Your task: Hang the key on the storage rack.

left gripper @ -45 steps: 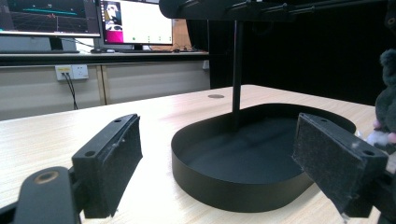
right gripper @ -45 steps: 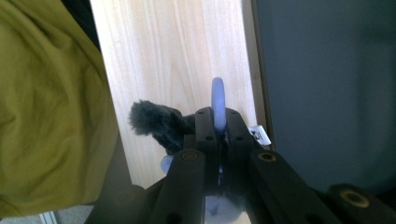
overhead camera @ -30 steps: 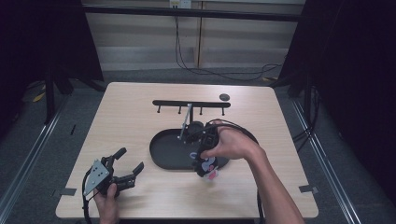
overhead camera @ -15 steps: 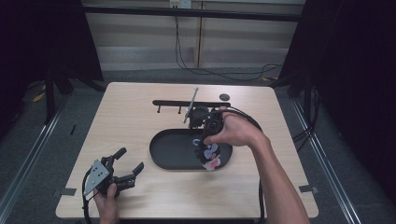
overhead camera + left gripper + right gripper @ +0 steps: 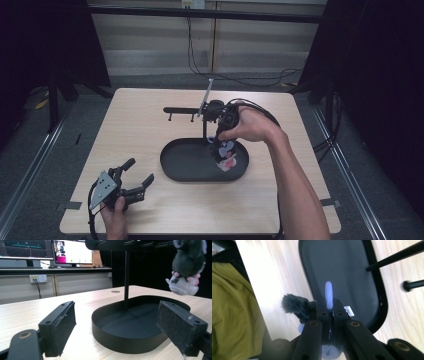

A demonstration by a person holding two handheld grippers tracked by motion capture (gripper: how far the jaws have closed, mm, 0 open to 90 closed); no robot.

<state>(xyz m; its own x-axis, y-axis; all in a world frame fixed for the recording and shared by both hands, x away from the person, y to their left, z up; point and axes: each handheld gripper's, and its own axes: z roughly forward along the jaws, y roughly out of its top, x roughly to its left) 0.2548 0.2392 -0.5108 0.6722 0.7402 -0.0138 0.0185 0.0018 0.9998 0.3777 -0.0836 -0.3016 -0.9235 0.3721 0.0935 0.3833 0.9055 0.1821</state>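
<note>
Plush toy (image 5: 224, 152) hanging above tray (image 5: 180, 170) rim

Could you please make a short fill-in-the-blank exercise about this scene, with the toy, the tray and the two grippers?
1. The right gripper holds a small plush toy by a pale ______ pinched between its fingers.
2. The toy hangs above the black oval ______.
3. The left gripper rests on the table with its fingers ______ and nothing between them.
4. A thin black ______ rises from the tray to a horizontal bar.

Missing words: loop; tray; open; post
</note>
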